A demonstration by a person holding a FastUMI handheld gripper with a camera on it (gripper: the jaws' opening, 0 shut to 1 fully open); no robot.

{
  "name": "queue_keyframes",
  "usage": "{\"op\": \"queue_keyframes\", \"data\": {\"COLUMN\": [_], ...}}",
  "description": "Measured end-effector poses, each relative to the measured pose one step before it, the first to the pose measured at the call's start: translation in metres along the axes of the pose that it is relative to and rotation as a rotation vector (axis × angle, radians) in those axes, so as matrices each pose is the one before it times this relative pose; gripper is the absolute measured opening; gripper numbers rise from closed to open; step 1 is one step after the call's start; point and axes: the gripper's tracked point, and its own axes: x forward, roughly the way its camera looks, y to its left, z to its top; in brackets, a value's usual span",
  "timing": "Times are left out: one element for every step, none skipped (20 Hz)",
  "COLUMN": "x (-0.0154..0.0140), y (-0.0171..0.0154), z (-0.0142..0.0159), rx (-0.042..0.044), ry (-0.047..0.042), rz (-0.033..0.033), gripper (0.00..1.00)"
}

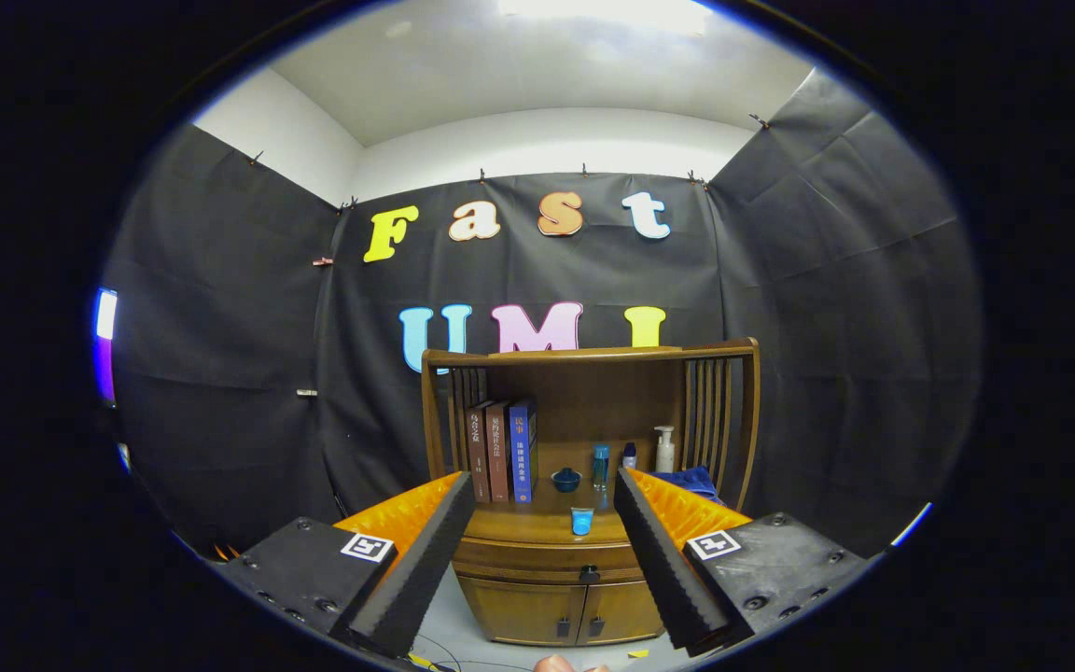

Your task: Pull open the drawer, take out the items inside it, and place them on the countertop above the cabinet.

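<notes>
A brown wooden cabinet point(547, 597) stands well beyond my fingers, against the black cloth wall. Its drawer point(551, 563) sits closed under the countertop point(537, 527), with a small dark knob point(589, 575) at its middle. A small blue cup point(581, 520) rests on the countertop near the front edge. My gripper point(545, 541) is open, fingers spread wide and holding nothing, framing the cabinet from a distance.
On the shelf behind the countertop stand three books point(500, 451), a dark blue bowl point(565, 479), a blue bottle point(601, 465), a small bottle point(629, 455), a white pump bottle point(664, 449) and a blue cloth point(691, 482). Two lower doors point(561, 611) are closed. A fingertip point(556, 664) shows below.
</notes>
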Motion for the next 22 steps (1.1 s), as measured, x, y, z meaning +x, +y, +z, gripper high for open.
{"op": "queue_keyframes", "data": {"x": [-0.00042, 0.00012, -0.00038, -0.00008, -0.00026, 0.00027, 0.00013, -0.00018, -0.00020, 0.00042, -0.00018, 0.00025, -0.00021, -0.00041, -0.00002, 0.00052, 0.00007, 0.00049, 0.00005, -0.00005, 0.00004, 0.00069], "y": [0.00120, 0.00037, 0.00029, 0.00038, 0.00050, -0.00047, 0.00076, 0.00068, 0.00092, 0.00036, 0.00072, 0.00113, 0.00076, 0.00006, 0.00030, 0.00040, 0.00039, 0.00034, 0.00044, 0.00032, 0.00111, 0.00191], "z": [-0.00085, 0.00029, 0.00053, 0.00069, -0.00025, -0.00004, 0.00023, -0.00069, -0.00088, -0.00100, 0.00029, -0.00020, -0.00032, -0.00016, 0.00021, -0.00021, -0.00082, -0.00022, -0.00054, -0.00010, -0.00043, -0.00007], "rx": [-0.00023, 0.00046, 0.00113, 0.00010, -0.00225, -0.00338, -0.00062, 0.00275, 0.00244, 0.00014, -0.00139, -0.00253, -0.00303, -0.00297, -0.00065, 0.00041, 0.00052, -0.00020, 0.00037, -0.00028, -0.00051, 0.00015], "ry": [0.00213, 0.00095, -0.00098, -0.00274, -0.00022, -0.00121, -0.00048, 0.00191, 0.00213, 0.00243, 0.00112, 0.00068, -0.00070, -0.00026, -0.00150, 0.00002, 0.00122, 0.00155, 0.00054, 0.00043, 0.00150, 0.00087], "rz": [0.00151, 0.00112, 0.00064, 0.00172, -0.00081, -0.00133, 0.00057, 0.00160, 0.00191, 0.00061, 0.00199, 0.00008, 0.00189, 0.00016, -0.00031, -0.00001, 0.00078, 0.00110, 0.00040, 0.00320, 0.00488, 0.00674], "gripper": [0.98, 0.98, 0.98, 0.98, 0.98, 0.99, 0.98, 0.98, 0.99, 0.99, 0.99, 0.98, 0.98, 0.98, 0.99, 0.98, 0.98, 0.98, 0.98, 0.98, 0.98, 0.98]}}
